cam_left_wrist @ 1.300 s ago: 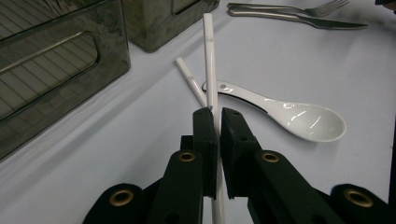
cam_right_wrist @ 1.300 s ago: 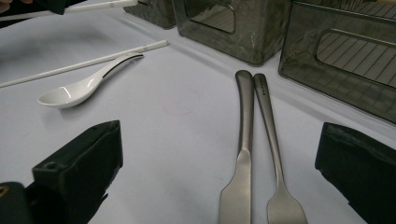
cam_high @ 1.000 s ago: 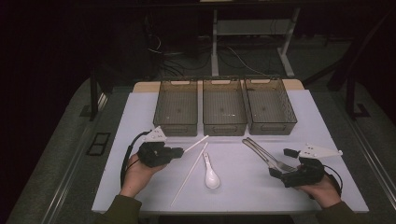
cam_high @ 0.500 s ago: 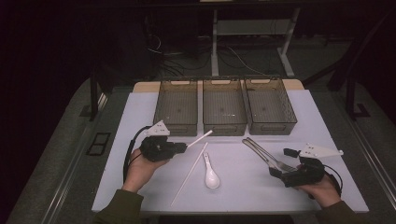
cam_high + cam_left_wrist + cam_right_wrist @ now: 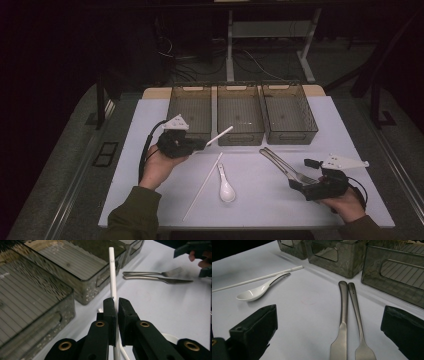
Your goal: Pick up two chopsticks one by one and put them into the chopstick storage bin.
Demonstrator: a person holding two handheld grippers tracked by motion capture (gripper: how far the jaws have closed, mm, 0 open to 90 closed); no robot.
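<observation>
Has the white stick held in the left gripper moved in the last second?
Yes. The white chopstick, clamped in the left gripper, has lifted off the table toward the left bin.

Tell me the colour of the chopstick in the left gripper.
White chopstick, clamped in the left gripper; clearest in the left gripper view.

The chopstick (image 5: pixel 113 277) pinched in the left tool (image 5: pixel 116 305) looks smooth white plastic. Just beside it, the bins (image 5: pixel 82 267) are smoky translucent plastic with ribbed floors. Ahead of the right tool (image 5: pixel 332 327), knife (image 5: pixel 342 322) and fork (image 5: pixel 359 325) are brushed metal; the spoon (image 5: pixel 257 291) is glossy white; the tabletop (image 5: pixel 312 315) is matt.
</observation>
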